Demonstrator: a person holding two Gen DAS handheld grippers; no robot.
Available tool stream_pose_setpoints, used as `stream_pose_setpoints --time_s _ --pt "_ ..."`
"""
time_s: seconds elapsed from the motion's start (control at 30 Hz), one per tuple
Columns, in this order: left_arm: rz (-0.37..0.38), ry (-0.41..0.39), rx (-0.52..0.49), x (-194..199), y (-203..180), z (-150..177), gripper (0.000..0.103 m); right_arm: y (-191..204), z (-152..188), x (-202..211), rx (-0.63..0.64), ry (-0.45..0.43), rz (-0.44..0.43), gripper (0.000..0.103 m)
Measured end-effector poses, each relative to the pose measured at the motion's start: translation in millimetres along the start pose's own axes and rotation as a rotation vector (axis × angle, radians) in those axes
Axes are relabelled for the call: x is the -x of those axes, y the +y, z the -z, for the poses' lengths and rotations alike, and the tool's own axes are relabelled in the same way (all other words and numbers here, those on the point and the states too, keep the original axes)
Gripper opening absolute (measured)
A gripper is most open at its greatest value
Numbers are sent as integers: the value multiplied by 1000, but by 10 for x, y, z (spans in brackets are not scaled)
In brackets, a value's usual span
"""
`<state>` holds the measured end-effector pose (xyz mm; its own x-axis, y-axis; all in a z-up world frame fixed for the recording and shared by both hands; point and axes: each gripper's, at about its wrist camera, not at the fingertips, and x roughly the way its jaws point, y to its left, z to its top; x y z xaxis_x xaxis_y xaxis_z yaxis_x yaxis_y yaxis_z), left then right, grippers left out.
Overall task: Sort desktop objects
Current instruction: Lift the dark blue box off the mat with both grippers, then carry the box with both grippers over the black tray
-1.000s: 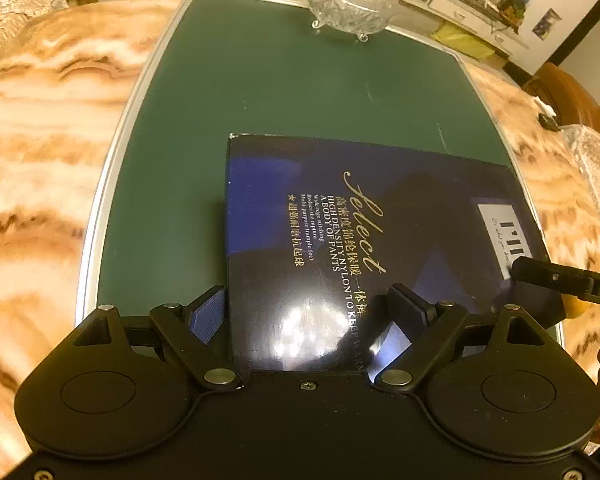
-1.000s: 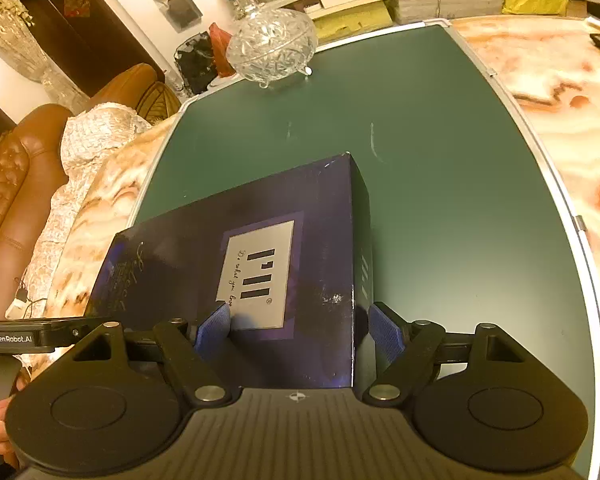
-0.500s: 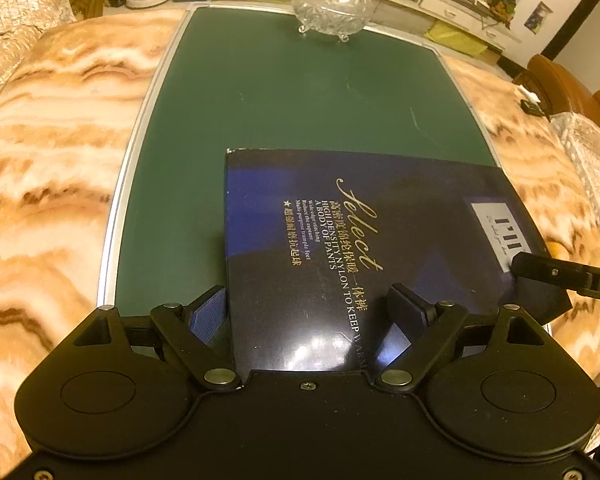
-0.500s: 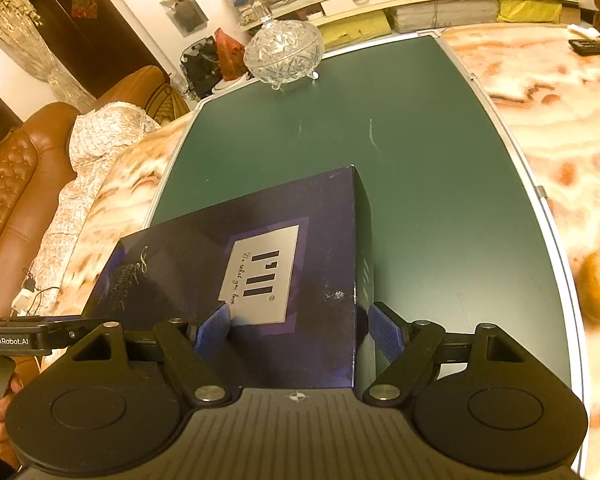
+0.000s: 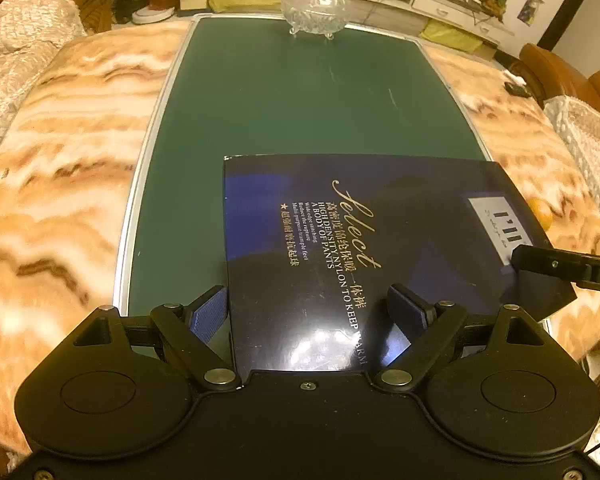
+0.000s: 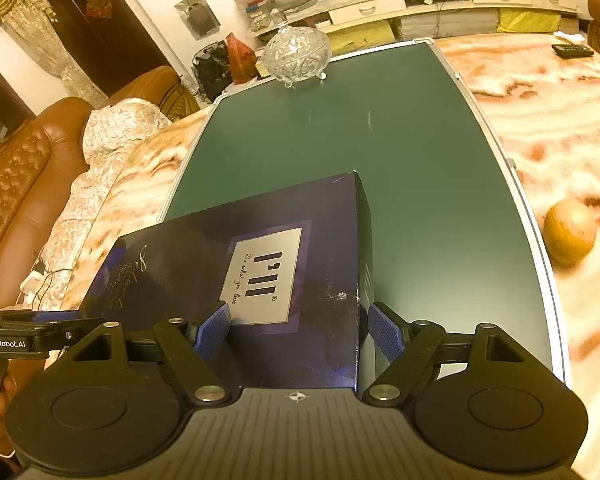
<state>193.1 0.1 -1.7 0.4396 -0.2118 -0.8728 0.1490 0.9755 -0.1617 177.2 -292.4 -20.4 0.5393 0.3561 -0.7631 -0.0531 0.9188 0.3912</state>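
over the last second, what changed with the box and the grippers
Both views pulled back: the crystal bowl sits farther off, and an orange came into view. The left gripper and right gripper kept straddling the box.

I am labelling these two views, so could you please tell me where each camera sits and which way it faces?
Left wrist: on the left gripper, facing along the dark blue box toward the crystal lidded bowl; the right gripper shows at right.
Right wrist: on the right gripper, at the box's label end, facing the bowl; an orange sits right; the left gripper shows.
Shared: box, bowl, green table panel.
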Motion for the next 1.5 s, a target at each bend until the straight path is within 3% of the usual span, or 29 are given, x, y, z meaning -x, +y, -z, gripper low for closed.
stream_pose_setpoints --time_s 0.6,0.93,0.97,1.0,1.03,1.07,1.1,1.17,1.2,1.23,1.27,1.3,1.33,1.43,1.5 --pt "-27 7 -16 223 -85 780 86 17 712 244 -1 7 0 80" --pt "-28 22 -20 156 -71 968 85 58 859 266 14 -1 18 78" --pt "-1 34 -19 140 -77 975 70 60 872 260 18 -1 24 77" --pt "80 68 -10 103 -90 979 39 51 888 247 10 9 -4 65" --pt "160 103 -1 67 -103 982 37 42 904 234 1 19 -31 38" --pt "195 119 -8 45 -144 986 37 19 922 193 -52 52 -111 28" --pt "142 100 -45 50 -238 991 38 62 941 169 -65 60 -106 29" --pt "70 68 -105 70 -388 995 39 254 983 182 14 22 -14 29" --pt "106 57 -98 114 -359 978 40 350 1003 192 54 1 37 29" --pt "118 35 -90 180 -300 962 40 381 1009 216 63 -16 69 32" --pt "113 8 -81 254 -225 945 48 390 1011 241 72 -30 92 37" --pt "79 -21 -74 328 -120 928 63 379 1011 266 77 -42 104 48" --pt "52 -40 -64 380 -11 916 68 353 1011 291 78 -50 100 56" --pt "-17 -72 -13 475 422 906 83 254 1018 295 48 -45 71 58" --pt "-41 -44 51 427 768 934 85 217 1042 249 27 -34 42 67"
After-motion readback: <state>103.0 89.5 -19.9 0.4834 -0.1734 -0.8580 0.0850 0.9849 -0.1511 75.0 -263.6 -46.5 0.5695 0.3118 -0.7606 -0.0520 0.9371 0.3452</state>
